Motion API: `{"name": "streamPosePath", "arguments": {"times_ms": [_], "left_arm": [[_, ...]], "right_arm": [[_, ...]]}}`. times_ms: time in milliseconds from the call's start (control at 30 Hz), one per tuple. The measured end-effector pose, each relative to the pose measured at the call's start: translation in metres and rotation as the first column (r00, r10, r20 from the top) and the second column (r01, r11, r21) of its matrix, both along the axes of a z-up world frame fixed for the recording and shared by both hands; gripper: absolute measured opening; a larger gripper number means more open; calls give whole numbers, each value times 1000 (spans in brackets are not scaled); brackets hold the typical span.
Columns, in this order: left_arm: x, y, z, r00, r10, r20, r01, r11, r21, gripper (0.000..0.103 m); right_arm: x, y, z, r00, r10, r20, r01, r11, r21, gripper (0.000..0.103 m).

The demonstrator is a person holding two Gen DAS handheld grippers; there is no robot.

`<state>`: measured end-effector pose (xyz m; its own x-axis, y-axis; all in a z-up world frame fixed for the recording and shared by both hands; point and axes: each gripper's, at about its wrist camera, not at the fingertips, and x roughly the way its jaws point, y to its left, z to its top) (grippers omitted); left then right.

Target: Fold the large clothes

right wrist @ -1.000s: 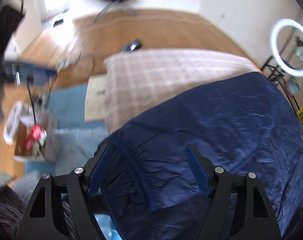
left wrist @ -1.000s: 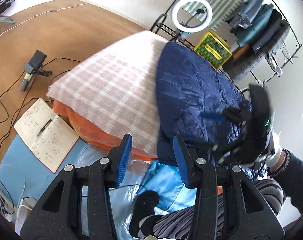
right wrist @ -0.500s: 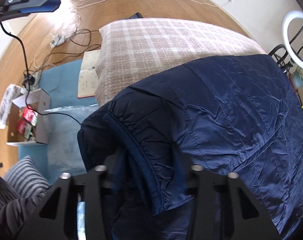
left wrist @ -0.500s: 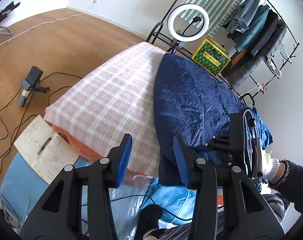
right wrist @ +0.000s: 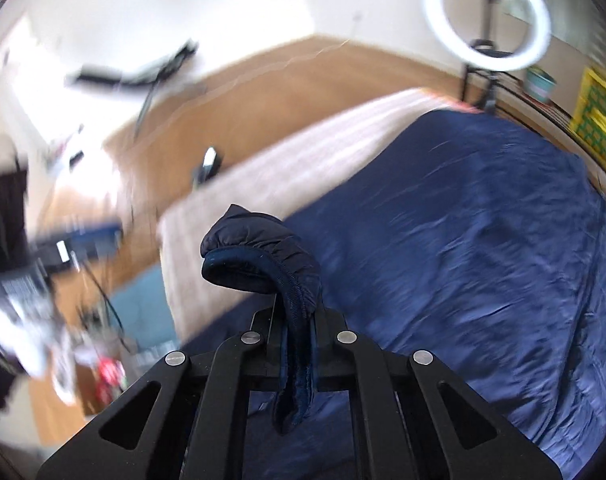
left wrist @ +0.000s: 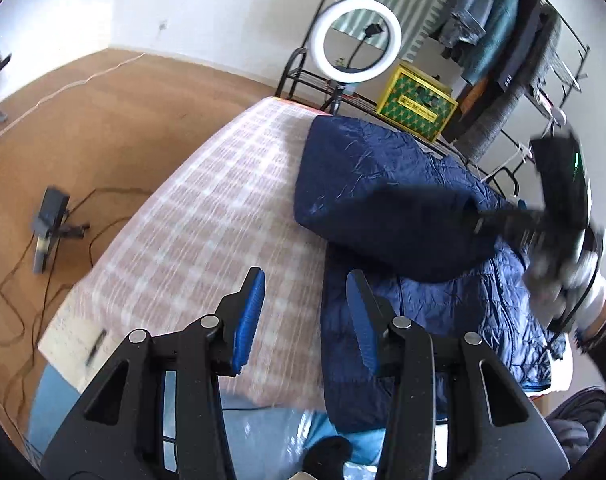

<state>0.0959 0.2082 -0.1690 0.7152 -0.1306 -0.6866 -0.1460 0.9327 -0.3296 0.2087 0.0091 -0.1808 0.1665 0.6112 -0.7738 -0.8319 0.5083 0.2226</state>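
Left wrist view, left to right. At the far left a small black device [left wrist: 49, 224] stands on the wooden floor [left wrist: 115, 128] with cables trailing from it. Lower left, an open notebook [left wrist: 77, 342] lies partly under the edge of the checked blanket [left wrist: 207, 224], which fills the centre of the frame.

My left claw [left wrist: 305, 318] sits at bottom centre, its blue pads [left wrist: 249, 318] spread with nothing between them, over the blanket's near edge.

Right of centre the navy jacket [left wrist: 387, 200] lies on the blanket, one part raised in a fold. At the right edge my right claw [left wrist: 469, 216] pinches that raised part; it is blurred here. Upper centre stands a ring light [left wrist: 361, 40]. Beside it, to the right, is a yellow and green crate [left wrist: 417, 104]; I cannot tell what it contains. Upper right, a clothes rack [left wrist: 503, 32] holds several hanging garments.

Right wrist view, left to right. The left half is blurred: floor and clutter, nothing readable. At bottom centre my right claw [right wrist: 297, 322] is closing, its jaws nearly together, and the pictures show the jacket's elastic cuff [right wrist: 263, 260] clamped between them, curling up above the fingers. The jacket body [right wrist: 463, 248] spreads across the right half. The ring light [right wrist: 487, 16] is upper right, the crate [right wrist: 599, 120] at the right edge.
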Motion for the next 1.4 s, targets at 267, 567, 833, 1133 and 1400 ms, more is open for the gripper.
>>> {"name": "streamPosePath", "arguments": {"times_ms": [267, 567, 833, 1133, 1400], "left_arm": [[103, -32, 0, 993, -122, -3, 122, 991, 56, 43], [233, -75, -16, 974, -221, -47, 226, 961, 160, 43], [340, -114, -46, 961, -258, -97, 271, 946, 177, 43], [411, -140, -98, 952, -190, -238, 277, 865, 419, 43], [410, -125, -111, 957, -169, -235, 255, 875, 411, 43]], "right_arm": [[113, -84, 39, 960, -277, -36, 279, 944, 178, 6], [222, -239, 21, 750, -657, -81, 653, 714, 252, 6], [266, -308, -20, 650, -748, -134, 757, 622, 200, 6], [274, -297, -58, 681, -717, -149, 732, 674, 103, 6], [287, -314, -94, 590, -802, -94, 799, 597, -73, 15]]}}
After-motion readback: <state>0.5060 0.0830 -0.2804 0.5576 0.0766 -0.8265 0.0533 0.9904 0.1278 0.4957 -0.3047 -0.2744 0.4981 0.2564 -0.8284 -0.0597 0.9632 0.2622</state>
